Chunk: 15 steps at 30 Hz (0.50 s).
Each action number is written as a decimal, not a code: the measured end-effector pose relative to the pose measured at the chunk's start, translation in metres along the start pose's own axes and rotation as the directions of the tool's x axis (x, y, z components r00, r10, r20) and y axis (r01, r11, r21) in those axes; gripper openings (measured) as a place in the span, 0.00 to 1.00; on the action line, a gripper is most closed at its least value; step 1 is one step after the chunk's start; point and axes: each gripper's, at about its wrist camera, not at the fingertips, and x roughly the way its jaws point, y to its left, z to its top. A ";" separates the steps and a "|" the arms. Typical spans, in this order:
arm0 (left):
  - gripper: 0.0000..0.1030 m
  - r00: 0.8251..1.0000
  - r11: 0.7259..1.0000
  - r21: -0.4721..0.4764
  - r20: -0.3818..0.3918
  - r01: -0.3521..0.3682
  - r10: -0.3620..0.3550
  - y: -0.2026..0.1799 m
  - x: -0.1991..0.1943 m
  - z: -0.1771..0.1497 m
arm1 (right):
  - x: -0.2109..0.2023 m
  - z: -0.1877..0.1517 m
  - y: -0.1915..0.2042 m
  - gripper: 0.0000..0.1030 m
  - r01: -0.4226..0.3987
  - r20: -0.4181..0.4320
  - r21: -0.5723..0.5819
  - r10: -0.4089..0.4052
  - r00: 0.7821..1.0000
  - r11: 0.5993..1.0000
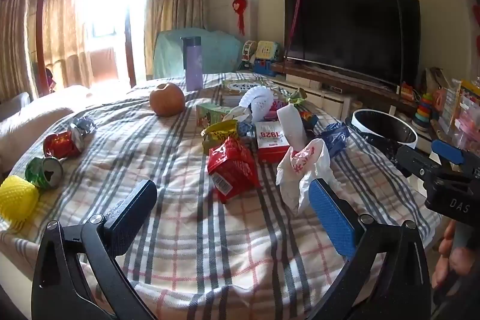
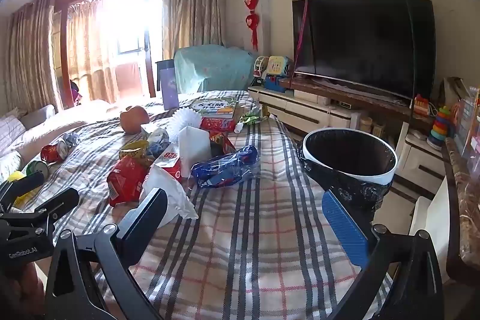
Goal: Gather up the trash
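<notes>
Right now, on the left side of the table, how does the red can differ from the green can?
The red can is red and lies farther from the camera, beside a crumpled foil wrapper; the green can is green and lies nearer, next to the yellow foam net. The green can turns its open top toward the camera; the red can points its top to the right. Both are crushed and lie on their sides on the checked cloth.

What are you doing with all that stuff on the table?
A person is about to tidy up rubbish. The left gripper and right gripper are both open and empty, hovering over the checked tablecloth. Wrappers, a white plastic bag, a red packet and crushed cans lie scattered. The bin with a black liner waits beside the table.
</notes>
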 end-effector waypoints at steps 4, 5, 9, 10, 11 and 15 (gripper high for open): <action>1.00 1.000 1.000 0.005 0.012 -0.015 0.015 0.001 0.003 -0.004 | 0.000 0.000 -0.001 1.00 -0.008 0.002 0.005 0.008 1.000 1.000; 1.00 1.000 1.000 0.005 0.014 -0.016 0.016 0.000 0.004 -0.005 | -0.001 0.001 -0.001 1.00 -0.009 0.003 0.005 0.009 1.000 1.000; 1.00 1.000 1.000 -0.003 0.011 -0.017 0.017 -0.001 0.003 -0.008 | 0.000 -0.003 0.001 1.00 -0.020 0.006 0.006 0.020 1.000 1.000; 1.00 1.000 1.000 0.000 0.012 -0.017 0.017 0.000 0.003 -0.008 | 0.000 -0.003 0.001 1.00 -0.023 0.008 0.005 0.023 1.000 1.000; 1.00 1.000 1.000 0.003 0.015 -0.016 0.016 0.000 0.002 -0.008 | -0.001 -0.003 0.002 1.00 -0.026 0.010 0.004 0.026 1.000 1.000; 1.00 1.000 1.000 -0.003 0.016 -0.019 0.019 0.003 0.002 -0.005 | -0.003 -0.001 0.002 1.00 -0.036 0.006 0.003 0.036 0.999 0.999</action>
